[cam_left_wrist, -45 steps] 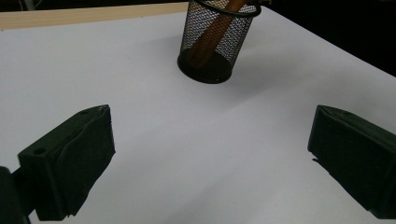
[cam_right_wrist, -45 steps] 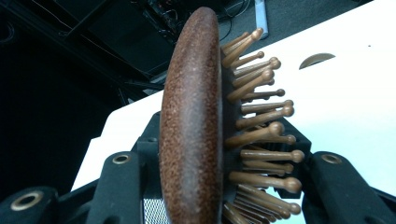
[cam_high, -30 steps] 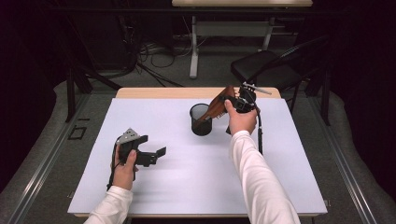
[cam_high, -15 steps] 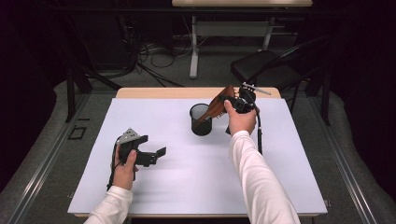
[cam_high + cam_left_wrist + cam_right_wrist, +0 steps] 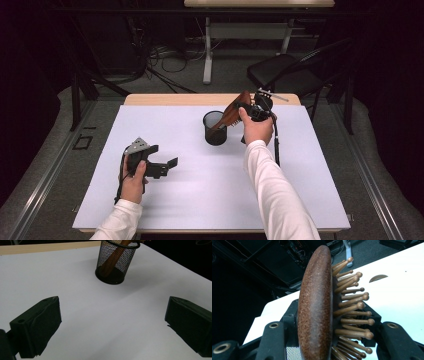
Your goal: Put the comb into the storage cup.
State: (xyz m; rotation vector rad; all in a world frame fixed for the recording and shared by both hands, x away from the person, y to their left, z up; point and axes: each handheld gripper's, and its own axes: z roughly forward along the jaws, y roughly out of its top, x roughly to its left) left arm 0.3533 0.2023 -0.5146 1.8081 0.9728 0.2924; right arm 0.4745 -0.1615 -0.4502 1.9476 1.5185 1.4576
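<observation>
Nothing has moved: the right gripper [image 5: 246, 107] still holds the hairbrush [image 5: 231, 114] in the cup [image 5: 215, 128], upper middle. Left gripper [image 5: 159, 165] fingers wide.

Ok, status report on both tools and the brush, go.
Right tool shut on wooden hairbrush, handle end down in mesh cup. Left tool open, low over white table, holding nothing. Nothing between left tool and cup.

Bright, even overhead light on the white counter [image 5: 310, 165], surroundings sunk in near-black, soft shadows under the mesh cup [image 5: 113, 261], the high view slightly soft, the hairbrush [image 5: 317, 310] close and sharp, background blurred.
</observation>
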